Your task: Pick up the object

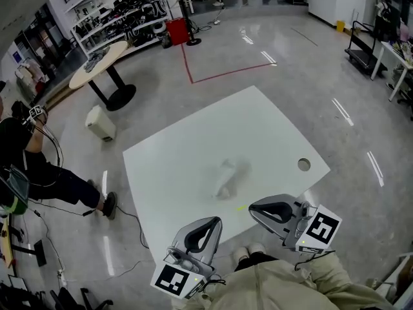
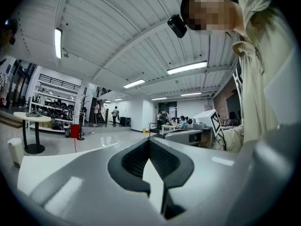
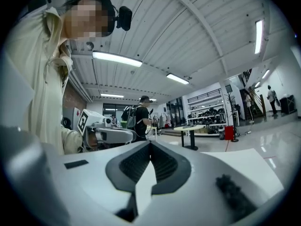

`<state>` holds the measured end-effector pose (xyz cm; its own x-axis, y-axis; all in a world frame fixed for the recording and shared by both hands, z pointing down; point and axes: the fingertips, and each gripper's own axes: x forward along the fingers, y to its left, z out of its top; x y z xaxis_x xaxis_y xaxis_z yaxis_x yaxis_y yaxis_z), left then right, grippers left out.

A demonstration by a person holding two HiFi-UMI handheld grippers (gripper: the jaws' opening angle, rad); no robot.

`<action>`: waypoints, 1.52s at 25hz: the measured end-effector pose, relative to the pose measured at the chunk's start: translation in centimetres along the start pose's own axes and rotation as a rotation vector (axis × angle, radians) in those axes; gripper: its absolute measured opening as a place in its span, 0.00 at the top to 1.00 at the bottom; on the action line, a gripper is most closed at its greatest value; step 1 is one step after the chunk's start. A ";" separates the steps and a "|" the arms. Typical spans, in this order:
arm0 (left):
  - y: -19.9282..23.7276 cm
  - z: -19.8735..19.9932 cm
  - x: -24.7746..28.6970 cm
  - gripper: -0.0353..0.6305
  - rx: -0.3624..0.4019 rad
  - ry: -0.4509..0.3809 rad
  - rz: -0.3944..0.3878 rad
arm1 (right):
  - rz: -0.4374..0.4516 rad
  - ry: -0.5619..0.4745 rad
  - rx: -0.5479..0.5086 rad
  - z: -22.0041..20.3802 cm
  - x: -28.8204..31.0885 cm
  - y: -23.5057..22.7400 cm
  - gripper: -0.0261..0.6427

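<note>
Both grippers are held low and close in front of the body, side by side with a bit of a gap between them. The left gripper [image 1: 213, 221] is pointed forward and slightly to the right, with its marker cube [image 1: 173, 279] back near the torso. The right gripper [image 1: 255, 209] is angled off to the left, its own cube out on the right side. In the left gripper view the fingers [image 2: 131, 161] are seen pressed together at the tips, nothing caught between them. Same deal in the right gripper view: fingers [image 3: 127, 166] closed tip to tip, empty. Cream sleeves [image 1: 277, 283] can be made out just behind the grippers.
</note>
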<state>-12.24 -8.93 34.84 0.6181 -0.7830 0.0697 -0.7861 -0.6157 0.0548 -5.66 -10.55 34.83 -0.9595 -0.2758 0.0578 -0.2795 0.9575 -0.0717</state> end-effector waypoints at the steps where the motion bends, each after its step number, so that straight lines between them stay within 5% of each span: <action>1: 0.1 -0.2 0.4 0.94 -0.006 0.006 0.003 | -0.006 0.019 -0.006 -0.4 0.1 -0.5 0.96; 9: 2.5 -2.1 3.0 0.94 -0.040 0.072 0.027 | 0.010 0.110 0.038 -3.5 2.6 -4.2 0.96; 28: 5.9 -6.9 7.9 0.94 -0.126 0.181 0.040 | -0.165 0.359 -0.018 -12.5 9.4 -15.3 0.95; 33: 6.9 -7.9 7.9 0.94 -0.164 0.191 0.050 | -0.163 0.413 -0.042 -14.3 12.0 -17.1 0.77; 38: 8.0 -8.0 8.0 0.94 -0.148 0.174 0.065 | -0.139 0.503 -0.034 -16.6 14.0 -17.8 0.68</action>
<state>-13.58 -19.35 43.82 0.5672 -0.7854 0.2481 -0.8235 -0.5351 0.1887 -13.55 -30.04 53.42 -0.7755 -0.3334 0.5361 -0.3933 0.9194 0.0029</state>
